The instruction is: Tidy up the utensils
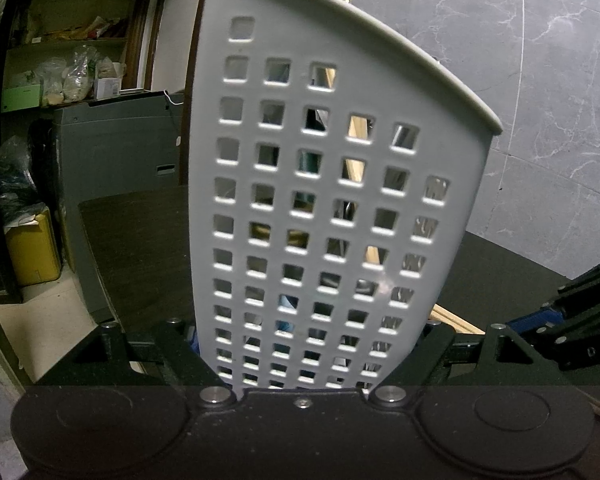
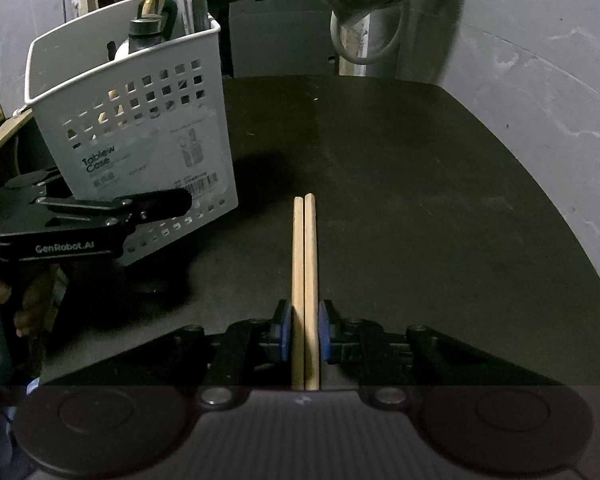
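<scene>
Wooden chopsticks [image 2: 305,280] pinched between right fingers [image 2: 284,332]; left fingers [image 1: 432,344] clamping perforated white plastic basket [image 1: 320,208]

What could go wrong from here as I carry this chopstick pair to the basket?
1. The right gripper holds the two chopsticks low, with long ends free beyond the jaws; they could pivot or scissor apart.
2. The basket is already crowded with utensils, so the tips may snag on entry.
3. The left gripper clamps a tilted basket; a push could shift it.
</scene>
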